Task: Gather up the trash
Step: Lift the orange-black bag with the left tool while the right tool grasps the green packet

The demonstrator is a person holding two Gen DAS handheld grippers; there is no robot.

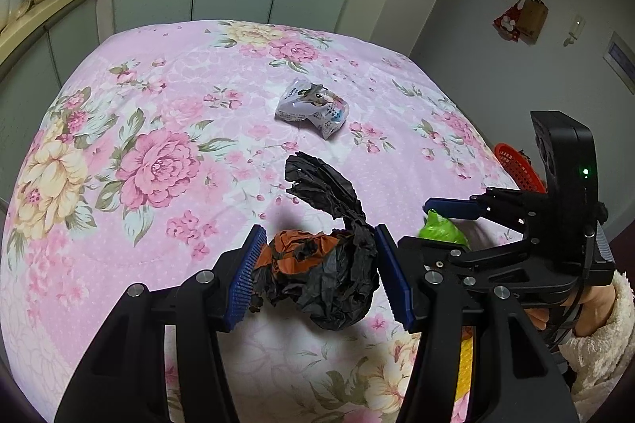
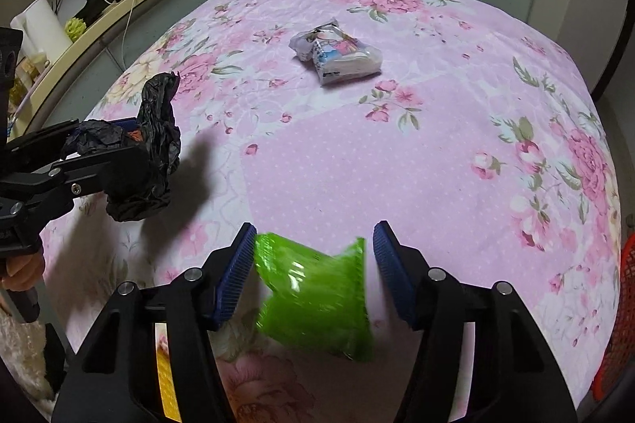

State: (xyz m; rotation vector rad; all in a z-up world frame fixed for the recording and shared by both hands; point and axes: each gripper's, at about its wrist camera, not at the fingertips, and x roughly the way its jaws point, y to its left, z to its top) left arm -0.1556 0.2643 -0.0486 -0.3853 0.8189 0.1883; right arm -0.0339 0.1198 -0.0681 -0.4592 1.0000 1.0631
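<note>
Two grippers work over a table (image 1: pixel 119 74) covered in a pink flowered cloth, each occupied with one piece of trash.

1. Left gripper (image 1: pixel 317 276). Its jaws are clenched on a crumpled black bag (image 1: pixel 329 288) with an orange patch showing on the side toward the left pad. Both blue pads press into the wad, and a loose flap of the bag stands up ahead of the jaws. In the right wrist view the wad hangs clear of the cloth and casts a shadow, so it is judged to be lifted and carried, not resting.

2. Right gripper (image 2: pixel 313 272). A green wrapper (image 2: pixel 313 292) sits between its jaws. The left pad touches the wrapper's edge; a strip of cloth shows between the wrapper and the right pad, so the grasp is not yet complete. The wrapper is blurred, and whether it lies flat on the cloth cannot be told.

3. Remaining trash. A white printed packet (image 1: pixel 313 109) lies on the cloth well ahead of both pairs of jaws, untouched.

4. Destination. A red basket (image 1: pixel 516 169) shows beyond the table edge, to the right of the right jaws. It is judged to be the collection point, which would explain why both items are taken up near that side.
</note>
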